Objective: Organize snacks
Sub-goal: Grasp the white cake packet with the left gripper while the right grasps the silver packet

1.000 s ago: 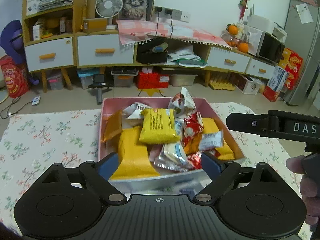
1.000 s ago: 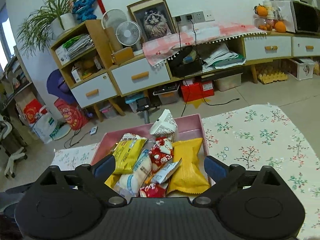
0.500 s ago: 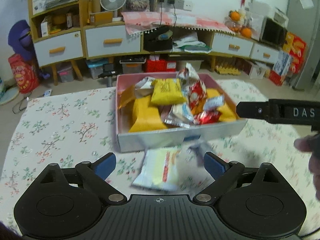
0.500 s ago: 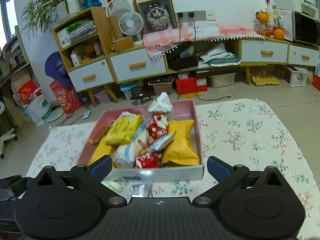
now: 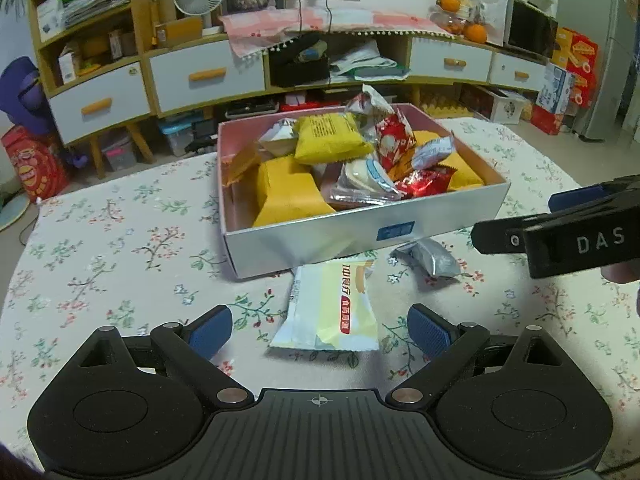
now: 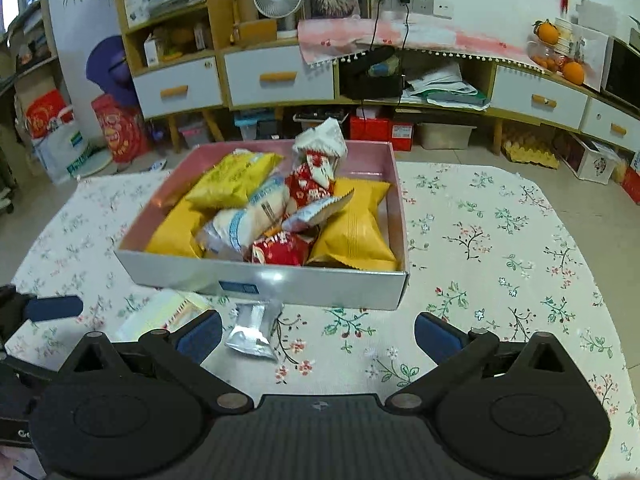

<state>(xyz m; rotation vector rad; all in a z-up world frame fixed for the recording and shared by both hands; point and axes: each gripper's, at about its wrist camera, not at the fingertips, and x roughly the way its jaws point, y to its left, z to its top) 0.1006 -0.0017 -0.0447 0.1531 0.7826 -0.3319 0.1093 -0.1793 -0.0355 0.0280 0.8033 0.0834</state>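
- The box (image 5: 360, 232), pink inside and silver-white outside, is wearing a small blue label on its front wall.
- Yellow, red-and-white and pale blue-white snack packs (image 6: 280, 216) are showing inside the box.
- A pale yellow-and-white packet (image 5: 334, 312) with a red label is lying in front of the box.
- A silver packet (image 5: 430, 256) is glinting just beside it.
- The tablecloth (image 6: 500, 240) is showing a cream ground with green, red and dark floral sprigs.

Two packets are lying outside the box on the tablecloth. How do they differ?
The pale yellow packet is larger and flat, with red printing; the silver packet is smaller, shiny and crumpled, with no print showing. The yellow one lies between the left claw's open fingers; the silver one sits off to the right. Both lie by the box front wall.
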